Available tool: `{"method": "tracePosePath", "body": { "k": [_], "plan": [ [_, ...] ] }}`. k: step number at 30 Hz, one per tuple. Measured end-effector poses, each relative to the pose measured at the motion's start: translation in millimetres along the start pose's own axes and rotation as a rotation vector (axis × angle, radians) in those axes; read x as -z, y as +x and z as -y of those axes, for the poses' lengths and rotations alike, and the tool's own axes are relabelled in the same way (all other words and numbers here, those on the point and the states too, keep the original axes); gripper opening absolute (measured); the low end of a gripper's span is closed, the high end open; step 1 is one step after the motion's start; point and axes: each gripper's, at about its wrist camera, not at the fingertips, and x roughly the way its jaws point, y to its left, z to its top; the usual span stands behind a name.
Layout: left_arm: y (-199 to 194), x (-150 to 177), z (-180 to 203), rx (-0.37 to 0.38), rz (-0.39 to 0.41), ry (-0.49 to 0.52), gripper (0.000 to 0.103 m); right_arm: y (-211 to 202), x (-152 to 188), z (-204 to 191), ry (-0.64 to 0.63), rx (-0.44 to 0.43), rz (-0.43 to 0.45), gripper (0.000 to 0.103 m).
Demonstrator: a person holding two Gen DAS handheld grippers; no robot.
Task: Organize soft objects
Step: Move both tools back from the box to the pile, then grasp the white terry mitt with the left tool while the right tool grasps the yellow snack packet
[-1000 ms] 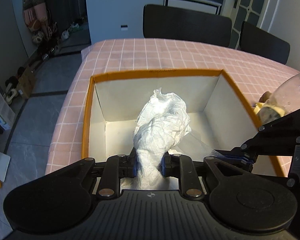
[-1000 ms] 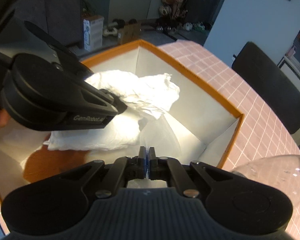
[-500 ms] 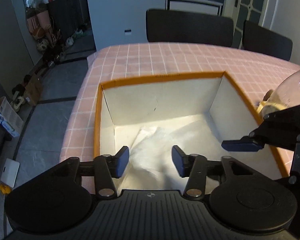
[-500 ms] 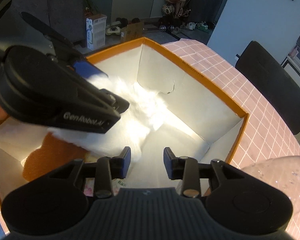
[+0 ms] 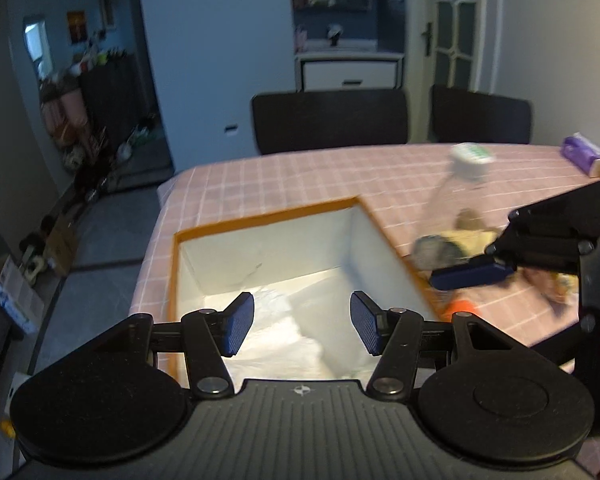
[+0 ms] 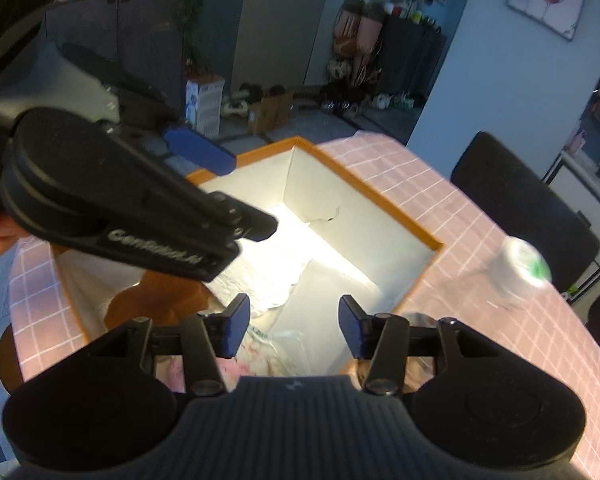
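An orange-rimmed cardboard box (image 5: 260, 220) with white walls stands on the pink checked tablecloth. A crumpled white cloth (image 5: 284, 334) lies flat on its floor, also seen in the right wrist view as the white cloth (image 6: 268, 280). My left gripper (image 5: 302, 328) hangs open above the box, nothing between its fingers. My right gripper (image 6: 292, 328) is above the box's near corner, its jaws opening and empty. Under it lie a pink flowered fabric (image 6: 228, 368) and a brown piece (image 6: 160, 296). One blue pad (image 5: 472, 274) of the right gripper shows at the box's right side.
A clear plastic bottle (image 5: 456, 200) with a white cap stands right of the box, with yellow and orange soft items (image 5: 468, 238) at its foot. A purple tissue pack (image 5: 582, 156) lies at the far right. Black chairs (image 5: 328, 120) stand behind the table.
Both grippers went from shut to open and lifted back from the box. The left one released the white cloth, which dropped and now lies flat inside.
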Motion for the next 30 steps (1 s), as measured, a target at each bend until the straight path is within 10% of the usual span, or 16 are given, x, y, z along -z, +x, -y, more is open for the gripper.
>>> {"method": "tracePosePath", "body": {
  "k": [15,30],
  "plan": [
    [-20,7,112,0.190,0.085,0.190,0.066,-115,108,65,0.158,0.158,0.064,0.062],
    [64,-5,217,0.314,-0.013,0.337,0.066,-98,219,170,0.479,0.236,-0.127,0.067]
  ]
}}
